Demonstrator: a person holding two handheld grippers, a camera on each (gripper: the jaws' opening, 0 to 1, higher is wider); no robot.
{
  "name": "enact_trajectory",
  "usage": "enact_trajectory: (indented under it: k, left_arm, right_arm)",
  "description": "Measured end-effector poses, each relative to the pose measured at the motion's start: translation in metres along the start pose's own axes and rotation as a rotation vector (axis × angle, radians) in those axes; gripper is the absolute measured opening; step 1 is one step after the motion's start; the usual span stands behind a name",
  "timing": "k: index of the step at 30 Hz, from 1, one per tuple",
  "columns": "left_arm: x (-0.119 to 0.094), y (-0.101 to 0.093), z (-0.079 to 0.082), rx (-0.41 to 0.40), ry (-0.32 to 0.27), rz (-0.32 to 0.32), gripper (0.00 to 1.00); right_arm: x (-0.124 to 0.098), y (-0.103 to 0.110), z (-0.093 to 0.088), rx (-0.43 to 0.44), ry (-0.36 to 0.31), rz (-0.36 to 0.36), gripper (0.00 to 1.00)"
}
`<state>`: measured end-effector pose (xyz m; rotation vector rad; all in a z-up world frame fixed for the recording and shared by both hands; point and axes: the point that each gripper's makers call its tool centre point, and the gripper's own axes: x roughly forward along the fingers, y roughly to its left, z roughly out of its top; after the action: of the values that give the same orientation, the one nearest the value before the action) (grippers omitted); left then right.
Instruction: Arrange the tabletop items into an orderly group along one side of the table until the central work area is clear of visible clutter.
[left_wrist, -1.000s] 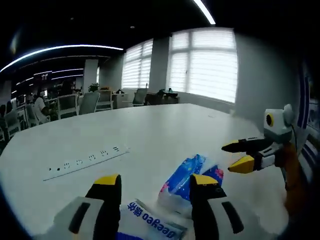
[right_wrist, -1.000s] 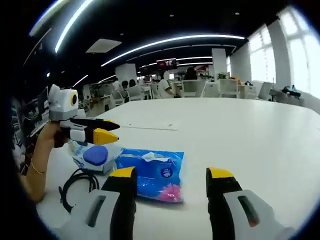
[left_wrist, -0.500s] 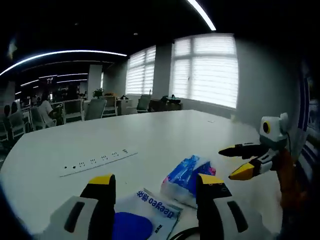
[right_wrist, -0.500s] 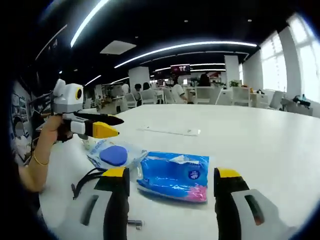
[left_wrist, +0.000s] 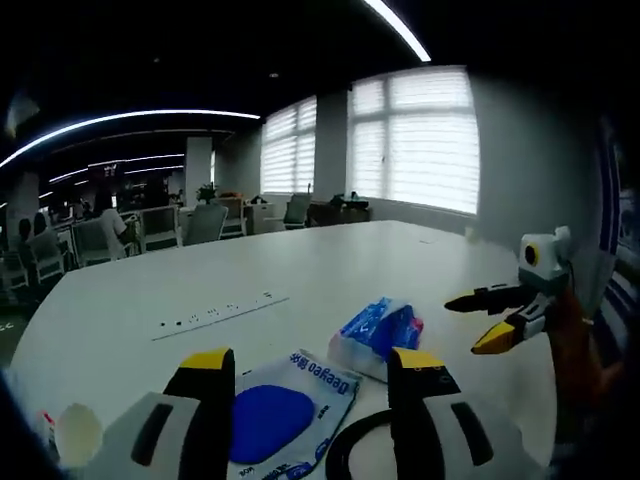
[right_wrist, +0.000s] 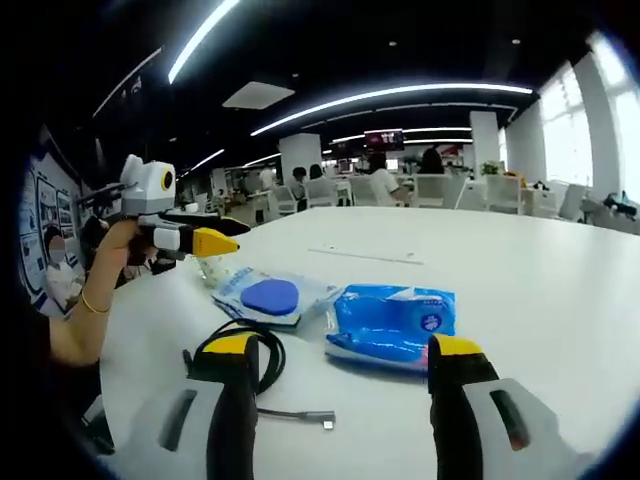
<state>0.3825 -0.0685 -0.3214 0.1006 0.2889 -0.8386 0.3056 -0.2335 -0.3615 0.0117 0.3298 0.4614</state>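
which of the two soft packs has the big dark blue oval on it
The white wipes pack, lying next to the coiled black cable. The other, the tissue pack, is bright blue all over with a pink patch.

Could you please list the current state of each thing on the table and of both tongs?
Left tongs: open, empty, above the table.
Right tongs: open, empty.
Blue tissue pack: lying flat.
Wipes pack: lying flat, blue lid shut.
Black cable: coiled, plug end trailing loose.
Power strip: set flat in the table.
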Motion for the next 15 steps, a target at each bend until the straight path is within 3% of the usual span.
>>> enact_trajectory:
  k: [15]
  left_arm:
    - [-0.038,0.015,-0.025,-0.028,0.002,0.023,0.61]
  right_arm:
    - [-0.006,0.016,-0.008,-0.016,0.008,0.013,0.67]
